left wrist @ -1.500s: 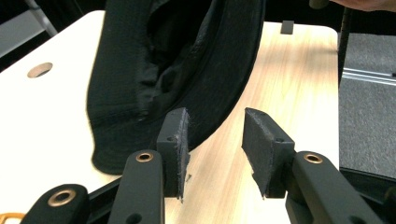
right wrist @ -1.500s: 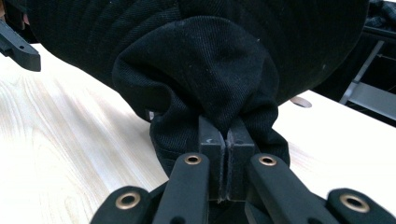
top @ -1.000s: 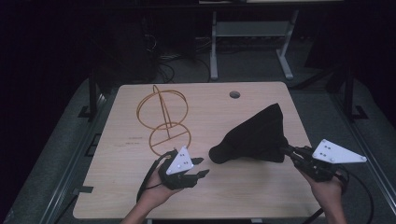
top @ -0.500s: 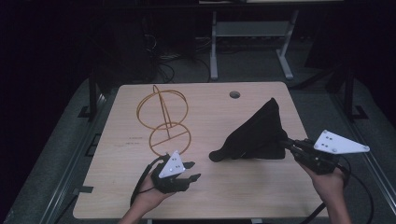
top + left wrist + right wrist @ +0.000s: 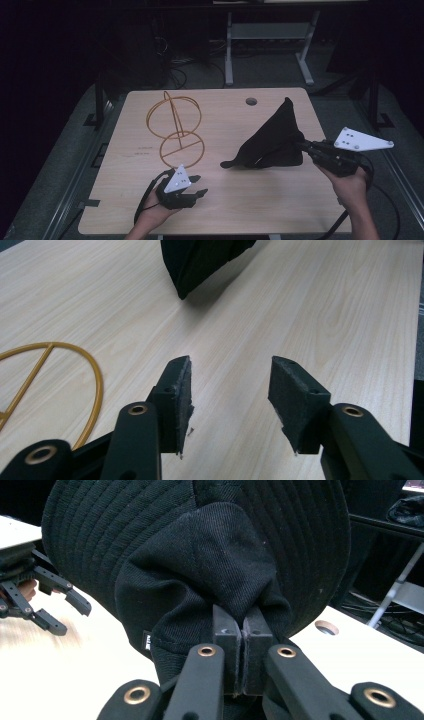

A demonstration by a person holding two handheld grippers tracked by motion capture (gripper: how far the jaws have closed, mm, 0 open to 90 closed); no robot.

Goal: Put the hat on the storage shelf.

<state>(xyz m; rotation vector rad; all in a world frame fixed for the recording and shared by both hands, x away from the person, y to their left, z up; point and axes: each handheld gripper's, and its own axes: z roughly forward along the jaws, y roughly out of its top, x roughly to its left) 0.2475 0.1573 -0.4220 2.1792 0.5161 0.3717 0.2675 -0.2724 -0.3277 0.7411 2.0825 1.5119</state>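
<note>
1. Fingers of the right gripper [image 5: 243, 645] are clenched on a fold of the black bucket hat [image 5: 200, 565], low centre of the right gripper view; the pads meet with cloth pinched between them.
2. Held by that fold, the black bucket hat [image 5: 272, 140] stands tented right of centre in the high view, its peak raised and its brim tip resting on the table [image 5: 230, 210]. Judgement: the pinch lifts the crown so that the brim hangs free for a second grip.
3. Left gripper [image 5: 230, 390] is released, with nothing between its fingers [image 5: 176, 390]; the jaws have just been opening. In the left gripper view the hat's brim lies at the upper centre, well apart from them.
4. Judgement: the left gripper is aimed at that brim, readied to take it.
5. Gold wire stand [image 5: 175, 130] sits upper left of the table, apart from the hat, probably its destination.
</note>
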